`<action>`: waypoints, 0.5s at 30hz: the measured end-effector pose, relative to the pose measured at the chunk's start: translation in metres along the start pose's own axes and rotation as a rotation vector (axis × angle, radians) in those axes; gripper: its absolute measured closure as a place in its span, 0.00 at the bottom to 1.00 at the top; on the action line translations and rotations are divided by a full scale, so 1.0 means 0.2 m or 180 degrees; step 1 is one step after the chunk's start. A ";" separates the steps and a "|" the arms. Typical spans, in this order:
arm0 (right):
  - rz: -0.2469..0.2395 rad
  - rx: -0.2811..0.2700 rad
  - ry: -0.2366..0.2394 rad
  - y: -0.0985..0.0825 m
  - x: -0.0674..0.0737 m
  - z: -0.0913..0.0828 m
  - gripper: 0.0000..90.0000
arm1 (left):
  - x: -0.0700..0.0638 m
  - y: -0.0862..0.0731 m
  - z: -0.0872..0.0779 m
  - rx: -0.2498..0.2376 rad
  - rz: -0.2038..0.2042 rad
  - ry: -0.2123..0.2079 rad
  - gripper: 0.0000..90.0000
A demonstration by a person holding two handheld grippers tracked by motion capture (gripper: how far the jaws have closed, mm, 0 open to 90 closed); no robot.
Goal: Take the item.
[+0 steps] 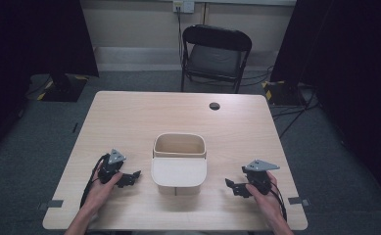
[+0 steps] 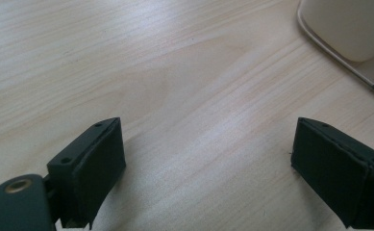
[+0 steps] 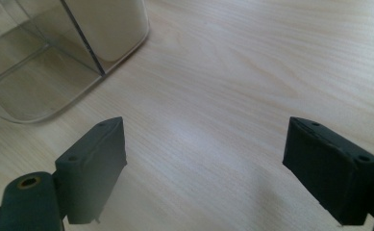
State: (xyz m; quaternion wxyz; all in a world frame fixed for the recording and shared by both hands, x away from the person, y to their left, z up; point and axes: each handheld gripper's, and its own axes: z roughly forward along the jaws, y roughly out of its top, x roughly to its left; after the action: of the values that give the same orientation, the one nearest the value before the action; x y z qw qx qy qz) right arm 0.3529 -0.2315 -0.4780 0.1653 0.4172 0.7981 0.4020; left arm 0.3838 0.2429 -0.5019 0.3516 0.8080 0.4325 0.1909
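Note:
A cream open-topped bin (image 1: 179, 145) stands at the middle of the light wooden table (image 1: 129, 117), with a flat cream panel (image 1: 179, 172) lying across its near side. My left gripper (image 1: 135, 176) rests low on the table to the bin's left, pointing at it, jaws wide apart over bare wood (image 2: 208, 139). The bin's corner (image 2: 348, 29) shows at the upper right of the left gripper view. My right gripper (image 1: 229, 185) sits to the bin's right, open over bare wood (image 3: 204, 139). The bin's cream wall (image 3: 112, 24) and a see-through part (image 3: 31, 82) lie beyond its left jaw.
A round cable hole (image 1: 214, 105) sits near the table's far edge. A black folding chair (image 1: 216, 54) stands behind the table. Grey tape marks (image 1: 49, 204) lie at the front corners. Dark curtains and stands flank the room.

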 end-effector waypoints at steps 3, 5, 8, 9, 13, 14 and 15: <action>-0.0009 -0.0041 0.0030 0.01 0.01 -0.01 0.16 | 0.00 0.00 0.00 0.0001 0.0003 0.0000 0.12; -0.0008 -0.0056 0.0041 0.01 0.01 -0.01 0.16 | 0.00 0.00 0.00 0.0001 0.0001 0.0000 0.12; 0.0001 -0.0090 0.0079 0.02 0.01 -0.02 0.16 | 0.00 0.00 0.00 0.0001 -0.0001 0.0000 0.12; -0.0009 -0.0095 0.0097 0.02 0.01 -0.03 0.16 | 0.00 0.00 0.00 0.0006 0.0001 0.0000 0.12; -0.0011 -0.0189 0.0178 0.04 0.02 -0.06 0.16 | 0.00 0.00 0.00 0.0003 0.0005 0.0001 0.12; -0.0017 -0.0201 0.0200 0.05 0.03 -0.06 0.16 | 0.00 0.00 0.00 0.0003 0.0006 0.0000 0.12; -0.0024 -0.0211 0.0217 0.05 0.03 -0.07 0.16 | 0.00 0.00 0.00 0.0002 0.0001 0.0000 0.12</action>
State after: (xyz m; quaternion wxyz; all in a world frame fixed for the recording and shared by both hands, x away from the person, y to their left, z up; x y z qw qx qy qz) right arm 0.3470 -0.2301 -0.4617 0.1533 0.3945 0.7911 0.4415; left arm 0.3838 0.2429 -0.5019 0.3513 0.8082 0.4325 0.1908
